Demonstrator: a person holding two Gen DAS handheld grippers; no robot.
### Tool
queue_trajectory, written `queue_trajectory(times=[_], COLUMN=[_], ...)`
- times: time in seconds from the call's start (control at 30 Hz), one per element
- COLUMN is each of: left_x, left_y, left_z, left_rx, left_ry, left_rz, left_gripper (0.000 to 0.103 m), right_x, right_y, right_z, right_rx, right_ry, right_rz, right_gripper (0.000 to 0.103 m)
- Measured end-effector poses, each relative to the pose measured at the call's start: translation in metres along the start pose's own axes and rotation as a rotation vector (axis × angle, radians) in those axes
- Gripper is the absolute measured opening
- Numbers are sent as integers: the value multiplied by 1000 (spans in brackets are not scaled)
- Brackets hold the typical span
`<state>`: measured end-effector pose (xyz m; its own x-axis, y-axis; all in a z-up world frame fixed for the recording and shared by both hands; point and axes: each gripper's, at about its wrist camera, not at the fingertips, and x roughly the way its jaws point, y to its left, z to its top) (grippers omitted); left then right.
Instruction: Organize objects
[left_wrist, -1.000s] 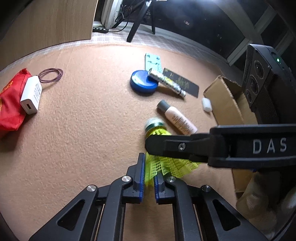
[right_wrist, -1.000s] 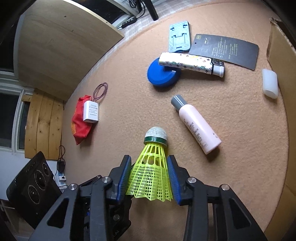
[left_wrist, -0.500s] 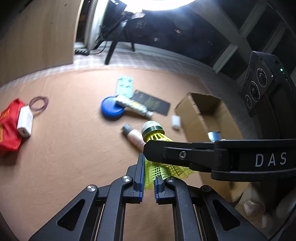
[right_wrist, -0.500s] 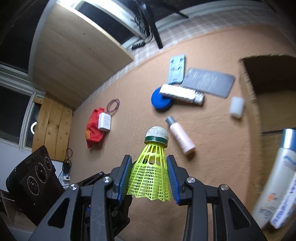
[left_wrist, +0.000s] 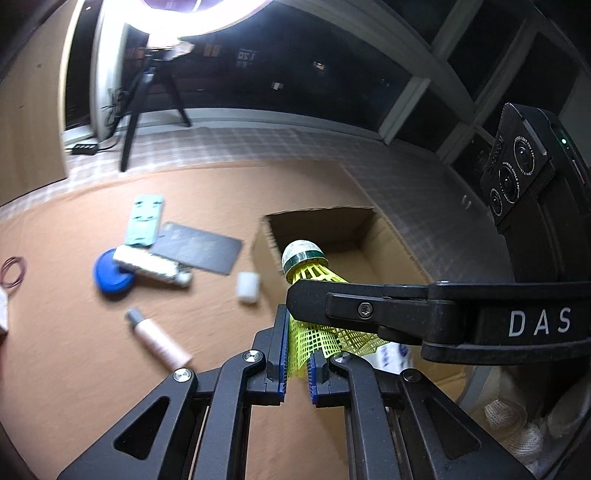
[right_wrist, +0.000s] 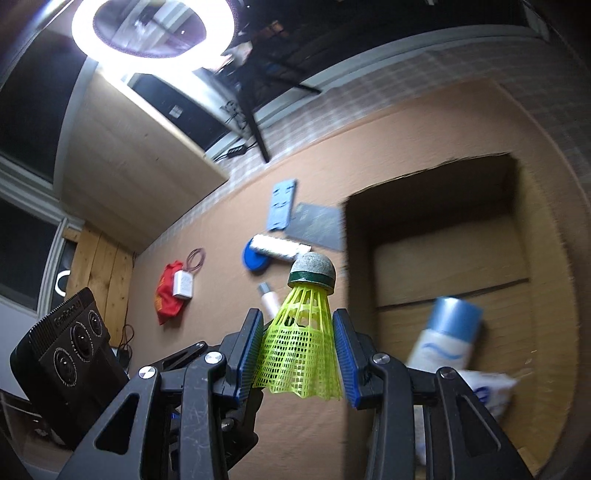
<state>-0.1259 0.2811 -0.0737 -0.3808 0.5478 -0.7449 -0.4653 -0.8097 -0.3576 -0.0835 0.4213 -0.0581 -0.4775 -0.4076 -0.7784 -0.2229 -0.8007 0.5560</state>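
Both grippers pinch one yellow shuttlecock (right_wrist: 301, 341): the right gripper (right_wrist: 297, 363) clamps its skirt between part-open fingers, the left gripper (left_wrist: 297, 363) nips the skirt's edge, nearly closed.

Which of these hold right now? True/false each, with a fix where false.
1. Both grippers grip the yellow shuttlecock. True: the right gripper clamps its skirt and the left gripper pinches the skirt's edge.
2. The cardboard box is empty. False: a blue-capped bottle lies inside.
3. The pink bottle is in the box. False: it lies on the carpet.
4. The white charger rests on the red pouch. True.
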Motion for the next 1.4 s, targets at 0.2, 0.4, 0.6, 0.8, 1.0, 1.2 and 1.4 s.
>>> queue_trajectory(times=[0.2, 0.4, 0.6, 0.8, 1.0, 1.2, 1.4], left_x=[29, 43, 48, 36, 9, -36, -82], left_y=[-27, -43, -47, -36, -16, 23, 89], left_z=[9, 13, 12, 12, 6, -6, -22], left_rx=[25, 55, 72, 58, 33, -7, -90], left_ry=[19, 27, 35, 20, 12, -12, -26], left_rz=[-15, -10, 51, 61, 74, 134, 216], left_gripper=[8, 8, 55, 55, 55, 55, 55], right_x=[-14, -23, -29, -32, -34, -29, -15], right_y=[-30, -45, -56, -54, -38, -12, 18], right_z=[9, 14, 15, 12, 6, -6, -18], right_rx=[17, 16, 42, 45, 11, -66, -127], right_ry=[-12, -25, -46, -52, -64, -66, -53], right_rz=[-23, -46, -108, -123, -137, -173, -170], right_gripper=[36, 37, 45, 47, 48, 49, 49])
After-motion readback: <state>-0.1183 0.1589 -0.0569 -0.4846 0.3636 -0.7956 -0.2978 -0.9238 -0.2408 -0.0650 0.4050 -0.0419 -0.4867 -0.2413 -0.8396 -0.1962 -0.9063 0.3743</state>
